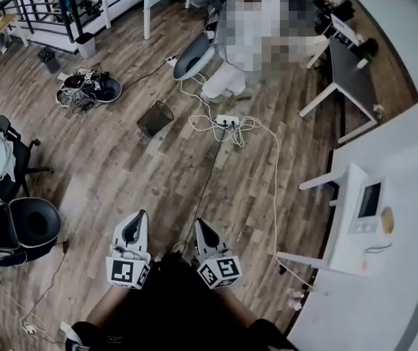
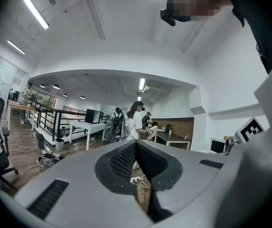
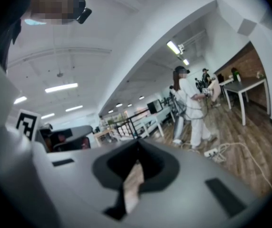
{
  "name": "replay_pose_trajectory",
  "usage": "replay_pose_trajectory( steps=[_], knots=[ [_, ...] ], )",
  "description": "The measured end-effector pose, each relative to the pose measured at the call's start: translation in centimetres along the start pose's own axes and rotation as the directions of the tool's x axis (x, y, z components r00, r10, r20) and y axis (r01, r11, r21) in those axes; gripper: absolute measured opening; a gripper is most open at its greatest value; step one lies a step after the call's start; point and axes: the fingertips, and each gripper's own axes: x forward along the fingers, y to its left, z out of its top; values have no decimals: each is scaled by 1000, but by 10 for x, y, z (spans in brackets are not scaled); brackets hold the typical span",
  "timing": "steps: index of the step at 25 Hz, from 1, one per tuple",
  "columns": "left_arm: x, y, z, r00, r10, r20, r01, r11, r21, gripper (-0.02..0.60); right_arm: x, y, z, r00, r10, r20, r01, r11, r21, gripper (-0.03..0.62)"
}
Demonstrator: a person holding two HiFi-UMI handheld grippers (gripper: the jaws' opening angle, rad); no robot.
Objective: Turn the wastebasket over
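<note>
A black mesh wastebasket [image 1: 155, 117] stands on the wooden floor well ahead of me, and its open mouth seems to face up. Both grippers sit low in the head view, far short of it. The left gripper [image 1: 137, 219] is shut with nothing between its jaws. The right gripper [image 1: 200, 227] is shut and empty too. In the left gripper view the jaws [image 2: 137, 144] meet and hide the wastebasket. The right gripper's jaws [image 3: 137, 144] also meet, and no wastebasket shows there.
A person in white [image 1: 249, 28] stands beyond the basket. A power strip with white cables [image 1: 227, 121] lies to the basket's right. Black office chairs [image 1: 19, 225] stand at the left, a white desk [image 1: 384, 218] at the right, and a cable pile [image 1: 92, 86] at the far left.
</note>
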Motion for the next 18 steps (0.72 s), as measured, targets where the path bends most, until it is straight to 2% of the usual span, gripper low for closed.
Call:
replay_pose_trajectory(
  steps=[8,13,18],
  knots=[
    [3,-29,-16,999,30,-11,-30,999,19,32,-5,-29,-4,998,54,-19,-54,998,-10,32],
    [17,-31,-20,999,37,-24,-36,999,21,32,3,-40,-3,998,62,-32,-62,998,0,32],
    [53,-22,-28,999,16,-31,-15,1000,17,32,32,-55,2,998,55,-34,-55,998,2,32]
  ],
)
